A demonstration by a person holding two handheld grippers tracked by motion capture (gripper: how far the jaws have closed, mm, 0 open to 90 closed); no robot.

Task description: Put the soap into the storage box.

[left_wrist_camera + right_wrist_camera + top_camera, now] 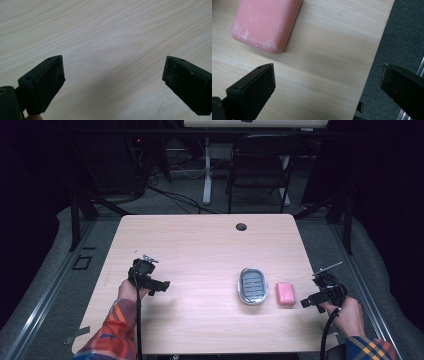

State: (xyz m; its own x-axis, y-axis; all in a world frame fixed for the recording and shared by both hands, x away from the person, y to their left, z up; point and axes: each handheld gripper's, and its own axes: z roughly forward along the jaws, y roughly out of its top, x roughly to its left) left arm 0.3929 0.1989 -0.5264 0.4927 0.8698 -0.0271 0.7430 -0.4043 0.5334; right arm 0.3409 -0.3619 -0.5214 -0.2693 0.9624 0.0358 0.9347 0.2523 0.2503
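The right gripper [306,303] hangs at the table's right edge in the high view, its jaws spread and empty, aimed at the pink soap bar [285,294] that lies just beside it on the table [200,245]. The soap dish [252,285], oval with a slotted grey insert, sits just left of the bar, near it but apart. The left gripper [161,285] hovers over bare wood, well apart from both, also spread with nothing between its jaws. I judge this the approach: the soap is not yet grasped, and the likely aim is to set it in the dish. The far side of the room is dark and hard to read.

In the left gripper view, the left gripper [113,72] shows its two black pads wide apart over plain wood grain.

In the right gripper view, the right gripper [328,80] stands wide, one jaw over the table, the other past its edge above the grey floor. The soap bar [265,22] lies ahead and to the left, cut off by the top of the frame, with whitish scuffs along its edges. The next move calls for swinging towards the bar until it sits between the pads, then closing squarely; a slick bar may slip.
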